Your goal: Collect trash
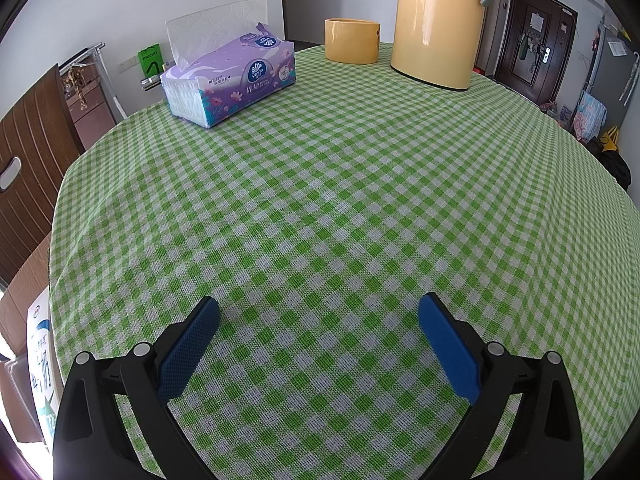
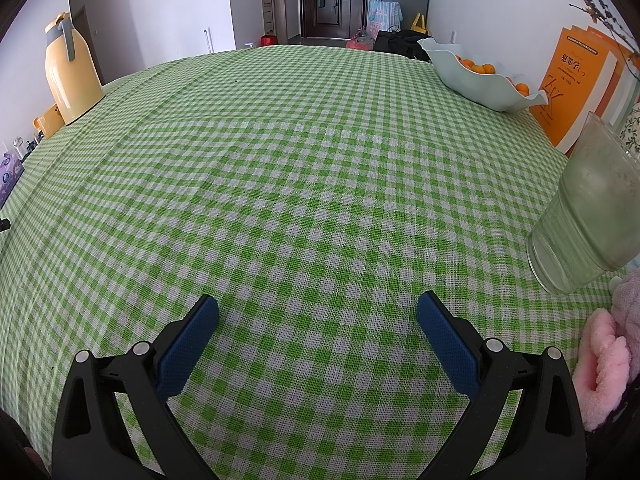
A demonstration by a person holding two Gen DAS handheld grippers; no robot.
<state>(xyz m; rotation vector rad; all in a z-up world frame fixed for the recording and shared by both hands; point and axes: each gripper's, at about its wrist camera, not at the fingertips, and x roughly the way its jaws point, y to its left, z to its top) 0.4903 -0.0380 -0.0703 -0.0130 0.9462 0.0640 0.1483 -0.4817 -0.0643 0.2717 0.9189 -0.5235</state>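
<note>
- Your left tool (image 1: 319,312): released, over bare checked bench (image 1: 320,184); tissue pack (image 1: 230,76) well ahead-left.
- Your right tool (image 2: 318,312): released, nothing between its fingers; cup (image 2: 588,216) off right.

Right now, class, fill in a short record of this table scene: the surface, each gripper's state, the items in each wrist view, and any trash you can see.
surface: green checked tablecloth
left gripper: open, empty, above the cloth
right gripper: open, empty, above the cloth
left wrist view: tissue pack, yellow cup, yellow thermos jug, all at the far edge
right wrist view: fruit bowl with oranges, orange book, plastic cup, pink fluffy cloth
trash: none visible on the cloth
</note>
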